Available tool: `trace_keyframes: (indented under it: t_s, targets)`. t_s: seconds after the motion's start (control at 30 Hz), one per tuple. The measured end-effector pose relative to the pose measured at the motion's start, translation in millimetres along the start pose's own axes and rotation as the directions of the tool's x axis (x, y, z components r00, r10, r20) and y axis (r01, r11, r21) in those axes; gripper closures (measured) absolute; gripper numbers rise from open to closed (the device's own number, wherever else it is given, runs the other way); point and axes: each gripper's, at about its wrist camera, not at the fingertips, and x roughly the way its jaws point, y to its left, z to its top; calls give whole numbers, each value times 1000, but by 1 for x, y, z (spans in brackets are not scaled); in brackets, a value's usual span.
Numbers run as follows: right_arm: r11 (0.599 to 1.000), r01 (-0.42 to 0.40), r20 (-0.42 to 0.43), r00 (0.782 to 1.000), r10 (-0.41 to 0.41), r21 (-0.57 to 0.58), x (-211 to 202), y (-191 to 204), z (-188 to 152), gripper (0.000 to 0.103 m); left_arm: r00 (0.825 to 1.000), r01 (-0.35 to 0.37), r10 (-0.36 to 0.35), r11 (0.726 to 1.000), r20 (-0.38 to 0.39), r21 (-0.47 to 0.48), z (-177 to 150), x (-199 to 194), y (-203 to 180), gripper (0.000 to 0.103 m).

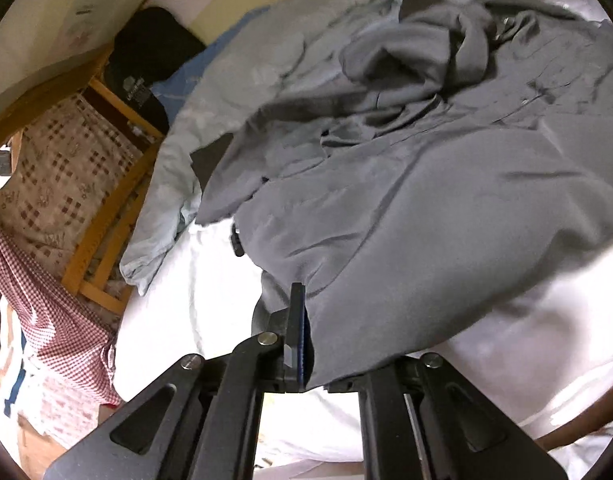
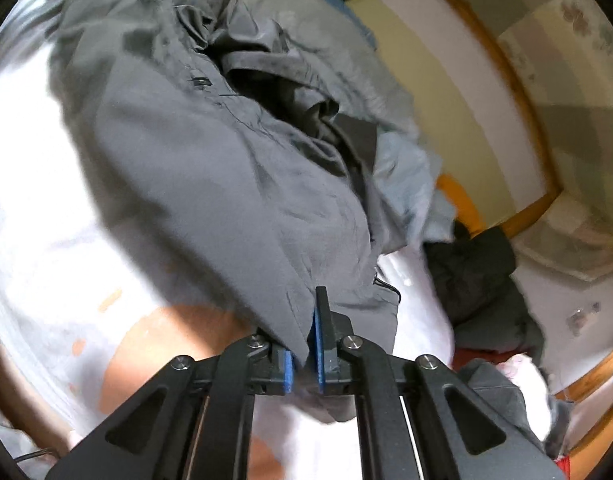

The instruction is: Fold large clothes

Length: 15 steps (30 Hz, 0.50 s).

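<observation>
Grey shirt lies rumpled on the white sheet, its hem clamped by both left gripper and right gripper.

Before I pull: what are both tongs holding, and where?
Both tongs, left and right, pinch the grey garment at its near edge, left and right ends.
</observation>
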Motion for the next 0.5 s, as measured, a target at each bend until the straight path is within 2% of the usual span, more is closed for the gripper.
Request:
trace_keyframes:
  t_s: [0.03,0.1,0.13,0.17,0.2,0.23,0.27,0.33,0.4,0.43,0.5]
  targets:
    - [999,-33,-17,999,33,13,4,-7,6,90,998,21,-22,1000,-52,-23,10,8,5,92]
    - [995,-77,-75,994,82,66,22,-33,23,63,991,83,-93,992,-95,-98,30,16,23,88]
    - [989,-85,-93,991,96,123,29,-51,32,42,988,108,-120,987,-93,-122,41,19,32,86]
    - [982,-100,-94,989,116,159,33,-62,36,36,987,123,-135,983,-90,-133,52,22,40,80]
    - [971,-130,-85,985,150,201,39,-78,42,36,987,122,-133,985,-85,-126,66,28,47,73]
    - [958,-150,-64,983,171,245,46,-98,49,36,992,89,-97,991,-83,-97,77,34,48,70]
    - [954,-148,-54,984,168,259,49,-106,53,35,995,61,-66,996,-73,-71,86,39,47,67]
    - [956,-95,-45,993,112,279,60,-123,61,33,996,26,-30,998,-85,-51,105,59,44,67]
    - [955,-10,-60,998,29,297,78,-133,64,33,994,40,-46,997,-99,-66,118,79,41,67]
    - [948,2,-79,997,25,317,90,-136,61,33,993,43,-51,996,-108,-75,122,89,40,67]
    - [930,-20,-115,991,66,367,113,-138,53,33,990,43,-56,994,-126,-103,127,108,37,65]
